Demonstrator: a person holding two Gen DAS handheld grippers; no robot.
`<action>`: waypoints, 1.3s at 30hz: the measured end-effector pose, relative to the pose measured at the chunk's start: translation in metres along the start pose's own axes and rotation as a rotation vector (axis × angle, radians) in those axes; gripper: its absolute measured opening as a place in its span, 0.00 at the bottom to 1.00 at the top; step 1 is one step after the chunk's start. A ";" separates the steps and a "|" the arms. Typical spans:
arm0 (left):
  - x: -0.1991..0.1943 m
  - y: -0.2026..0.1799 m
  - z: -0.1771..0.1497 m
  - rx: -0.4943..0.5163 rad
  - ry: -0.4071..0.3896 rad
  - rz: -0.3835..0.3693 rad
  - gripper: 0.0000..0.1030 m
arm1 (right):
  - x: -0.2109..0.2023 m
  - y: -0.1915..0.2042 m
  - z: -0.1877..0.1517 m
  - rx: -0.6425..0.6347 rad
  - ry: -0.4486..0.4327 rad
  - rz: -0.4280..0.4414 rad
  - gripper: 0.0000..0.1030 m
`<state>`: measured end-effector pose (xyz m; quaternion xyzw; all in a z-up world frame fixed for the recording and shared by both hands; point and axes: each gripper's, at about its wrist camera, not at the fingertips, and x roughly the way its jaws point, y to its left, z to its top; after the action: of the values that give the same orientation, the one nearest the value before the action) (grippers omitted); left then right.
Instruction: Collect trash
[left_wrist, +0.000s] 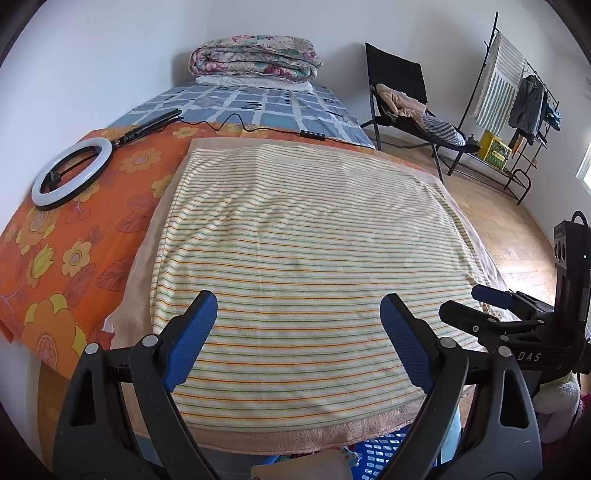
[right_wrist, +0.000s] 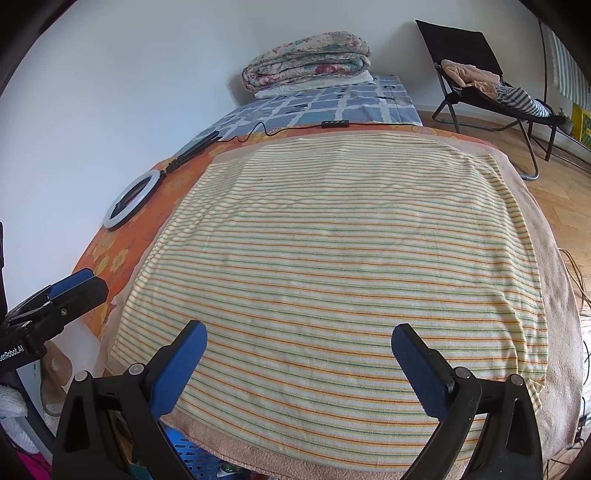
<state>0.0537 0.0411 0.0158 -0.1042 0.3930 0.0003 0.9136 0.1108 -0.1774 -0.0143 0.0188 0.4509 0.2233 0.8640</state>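
I see no trash in either view. A striped towel (left_wrist: 295, 258) lies spread flat over the near end of the bed, and it also shows in the right wrist view (right_wrist: 340, 266). My left gripper (left_wrist: 299, 314) is open and empty above the towel's near part. My right gripper (right_wrist: 299, 343) is open and empty above the same towel. The right gripper also shows at the right edge of the left wrist view (left_wrist: 491, 295). The left gripper shows at the left edge of the right wrist view (right_wrist: 70, 284).
A ring light (left_wrist: 72, 173) with cable and remote (left_wrist: 312, 134) lies on the orange floral sheet (left_wrist: 55, 258). A folded quilt (left_wrist: 255, 59) sits at the bed's far end. A black chair (left_wrist: 402, 96) with clothes and a clothes rack (left_wrist: 517, 99) stand right. A blue basket (left_wrist: 380, 454) sits below the bed's near edge.
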 end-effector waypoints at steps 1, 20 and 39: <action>0.000 0.000 0.000 0.000 0.000 0.000 0.89 | 0.000 0.000 0.000 0.000 0.000 0.000 0.98; 0.000 -0.001 0.000 0.001 0.000 0.002 0.90 | 0.002 -0.001 -0.003 0.006 0.008 0.000 0.98; 0.000 -0.001 0.000 0.002 0.002 0.002 0.90 | 0.007 0.000 -0.006 0.010 0.023 -0.002 0.98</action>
<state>0.0535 0.0398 0.0162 -0.1029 0.3938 0.0005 0.9134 0.1096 -0.1758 -0.0228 0.0201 0.4622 0.2203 0.8588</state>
